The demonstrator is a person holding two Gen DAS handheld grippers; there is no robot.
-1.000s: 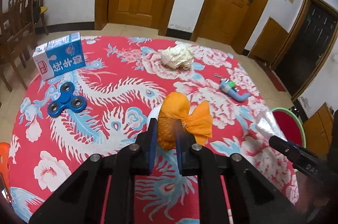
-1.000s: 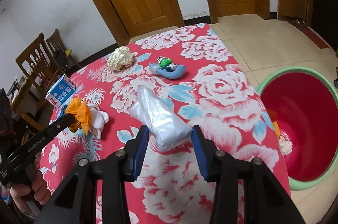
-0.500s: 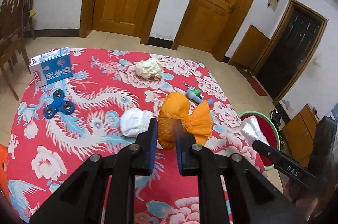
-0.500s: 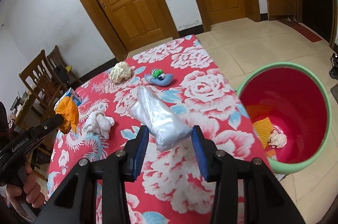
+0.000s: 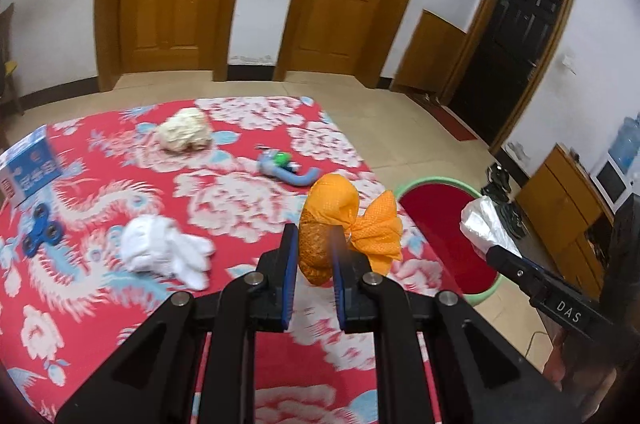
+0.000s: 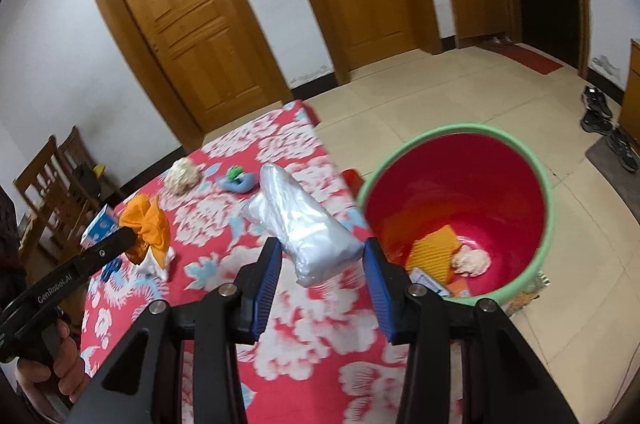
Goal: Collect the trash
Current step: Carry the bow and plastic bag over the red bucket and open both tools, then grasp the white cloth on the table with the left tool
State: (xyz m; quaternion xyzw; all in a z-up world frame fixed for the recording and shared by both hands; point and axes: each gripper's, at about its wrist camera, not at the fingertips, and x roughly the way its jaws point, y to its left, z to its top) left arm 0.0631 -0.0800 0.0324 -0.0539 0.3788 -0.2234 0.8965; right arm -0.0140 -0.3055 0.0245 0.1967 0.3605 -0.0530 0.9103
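My left gripper (image 5: 313, 248) is shut on an orange mesh bag (image 5: 340, 224) and holds it above the red flowered tablecloth (image 5: 120, 304), near the table's right edge. My right gripper (image 6: 322, 256) is shut on a clear plastic bag (image 6: 304, 224), held over the table edge beside the red bin with a green rim (image 6: 548, 191). The bin (image 5: 440, 232) stands on the floor and holds a yellow mesh piece (image 6: 434, 252) and a crumpled paper (image 6: 472, 260). The orange bag (image 6: 146, 224) also shows in the right wrist view.
On the table lie a white glove (image 5: 160, 252), a crumpled paper ball (image 5: 184, 131), a blue toy (image 5: 284, 167), a blue fidget spinner (image 5: 40, 232) and a milk carton (image 5: 28, 171). Chairs (image 6: 52, 183) stand at the far left. Shoes (image 6: 600, 111) lie on the floor.
Both grippers have lifted and swung right toward the bin with their bags. The bin now fills more of the right wrist view; the glove is uncovered.
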